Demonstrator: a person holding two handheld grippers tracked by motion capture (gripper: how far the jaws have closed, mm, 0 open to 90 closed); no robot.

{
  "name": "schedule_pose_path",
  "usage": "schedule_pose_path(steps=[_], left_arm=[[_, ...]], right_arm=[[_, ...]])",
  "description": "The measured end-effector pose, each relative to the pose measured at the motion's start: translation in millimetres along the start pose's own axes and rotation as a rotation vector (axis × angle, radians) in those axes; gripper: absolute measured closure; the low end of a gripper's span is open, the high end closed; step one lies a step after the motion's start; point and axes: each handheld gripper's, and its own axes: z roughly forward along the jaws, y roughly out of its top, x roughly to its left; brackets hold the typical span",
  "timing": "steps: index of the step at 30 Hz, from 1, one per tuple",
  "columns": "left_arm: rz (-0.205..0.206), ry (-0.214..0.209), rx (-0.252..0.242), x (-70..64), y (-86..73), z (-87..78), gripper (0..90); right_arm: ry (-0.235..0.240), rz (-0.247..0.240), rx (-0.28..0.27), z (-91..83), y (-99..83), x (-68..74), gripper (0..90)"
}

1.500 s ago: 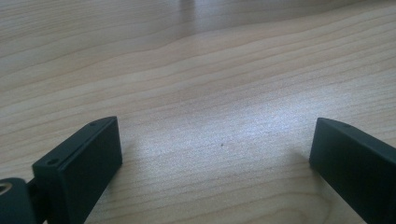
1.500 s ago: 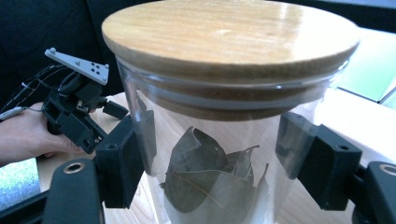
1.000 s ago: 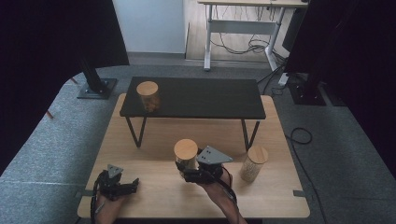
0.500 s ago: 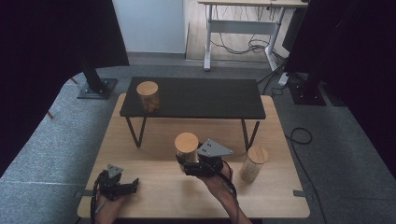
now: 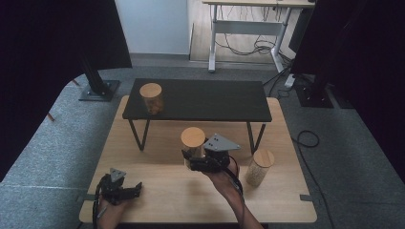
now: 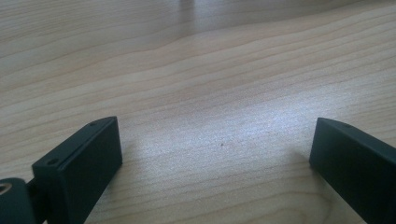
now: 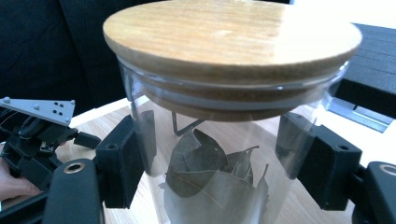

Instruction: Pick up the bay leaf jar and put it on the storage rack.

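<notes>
The glass jar (image 7: 219,140) with its wooden lid (image 7: 233,37) sits squarely between the jaws of the right gripper (image 5: 195,156), both pads pressed against the glass, dried leaves (image 7: 210,182) visible inside. Off to that gripper's left, the left gripper (image 5: 125,190) rests low over the wooden worktop (image 6: 196,84), jaws spread wide, nothing between them.

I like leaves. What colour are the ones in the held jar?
Dull grey-green leaves, clearest in the right gripper view.

Right gripper (image 7: 212,182) jaws clamped on glass jar (image 7: 219,154); wooden lid (image 7: 231,35); dried leaves (image 7: 210,182) inside
</notes>
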Motion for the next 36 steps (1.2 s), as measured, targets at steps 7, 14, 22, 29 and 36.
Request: schedule_pose_path(steps=[7,14,22,29,36], left_arm=[[0.001,0.0,0.001,0.1,0.0,0.0,2.2],[0.001,-0.001,0.001,0.1,0.0,-0.1,2.2],[0.0,-0.001,-0.003,0.0,-0.1,0.2,2.2],[0.002,-0.002,-0.002,0.2,-0.2,0.1,2.1],[0.002,-0.001,-0.002,0.2,-0.2,0.1,2.2]], right_arm=[[-0.005,-0.005,0.003,3.5,7.1,-2.5,25.7],[-0.005,-0.004,0.0,6.7,13.2,-4.3,25.7],[-0.013,0.001,-0.003,9.5,20.1,-8.3,25.7],[-0.017,-0.003,0.001,13.2,25.9,-10.1,25.7],[-0.023,-0.001,0.004,15.6,30.5,-12.7,25.7]])
